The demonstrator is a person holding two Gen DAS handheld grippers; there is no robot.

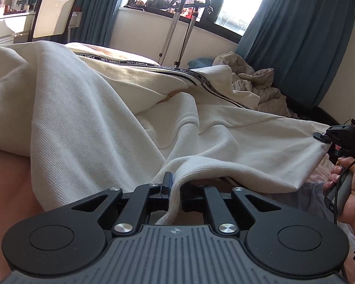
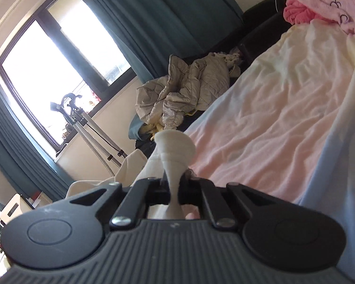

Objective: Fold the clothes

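- Two grippers, both with jaws clamped on the same cream garment point(image 1: 87, 108).
- Left gripper point(image 1: 171, 189): jaws narrow, pinching a ribbed hem edge of the garment; the fabric runs down between the fingers toward the camera.
- Right gripper point(image 2: 174, 184): jaws closed tight on a bunched corner; the cloth flares out above the fingers like a funnel.
- From the left wrist view, the right gripper point(image 1: 324, 137) shows at the far right edge, gripping the garment's corner, a hand point(image 1: 352, 189) on its handle.
- Garment lies spread across the bed point(image 2: 272, 123), stretched between the two grippers, raised in loose folds; black tape with "NOT-SIMPLE" lettering point(image 1: 135, 62) runs along its upper side.
- Bed sheet is pale pink, wrinkled.
- Crumpled grey quilted jacket point(image 2: 184, 90) lies at the bed's far edge, apart from the garment.
- Pink fluffy clothing point(image 2: 329, 2) piled at the bed's far end.
- Teal curtains point(image 1: 303, 37) flank the window point(image 2: 45, 71); a metal stand point(image 1: 177, 28) is below it.
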